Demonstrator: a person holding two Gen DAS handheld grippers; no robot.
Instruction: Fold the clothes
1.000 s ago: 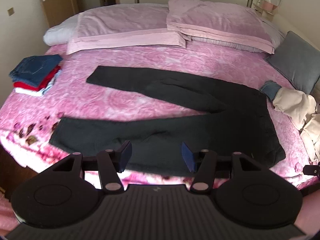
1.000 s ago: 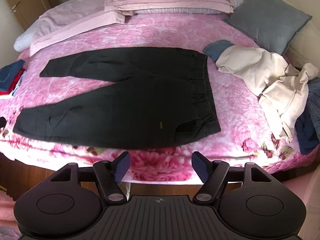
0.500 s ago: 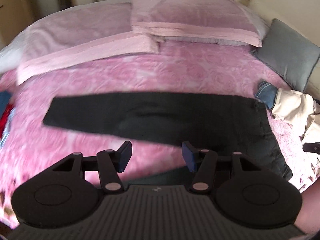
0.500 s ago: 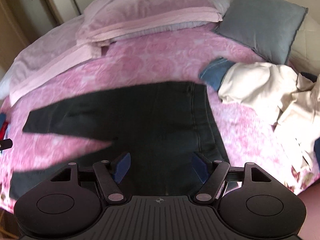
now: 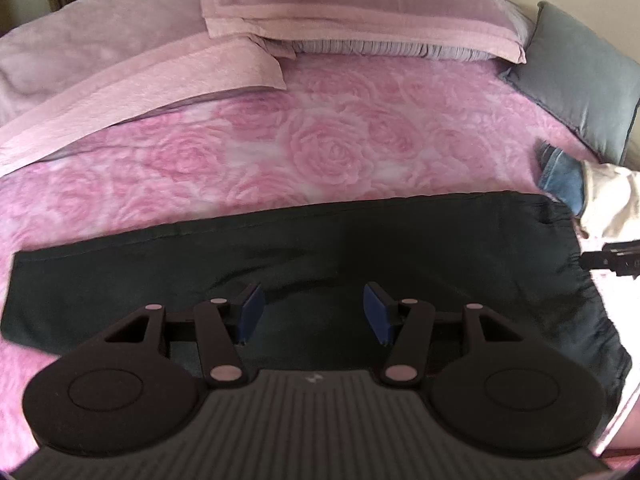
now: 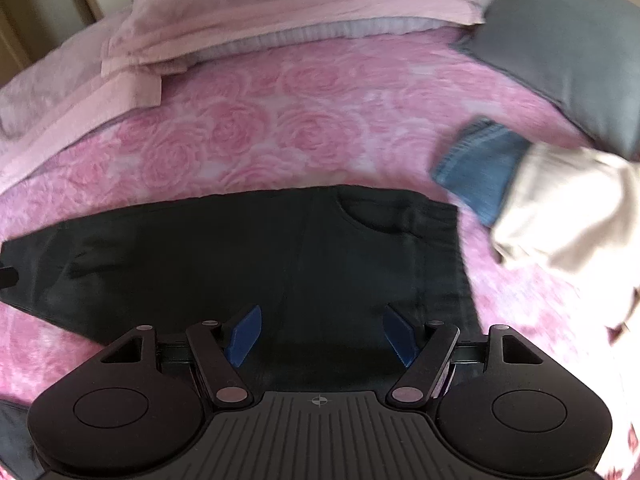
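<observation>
The left gripper (image 5: 311, 314) stands with its jaws wide apart and empty, over the black trousers (image 5: 320, 256), which lie spread flat across the pink bedspread (image 5: 320, 132) right ahead of and under its fingers. The right gripper (image 6: 320, 334) is likewise spread wide with nothing between its blue pads (image 6: 244, 334), above the waistband end of the trousers. Beyond both grippers lie pink pillows (image 5: 352, 4); to their right sit a grey cushion (image 6: 568, 48), a blue garment (image 6: 480, 172) and a cream garment (image 6: 568, 216).
</observation>
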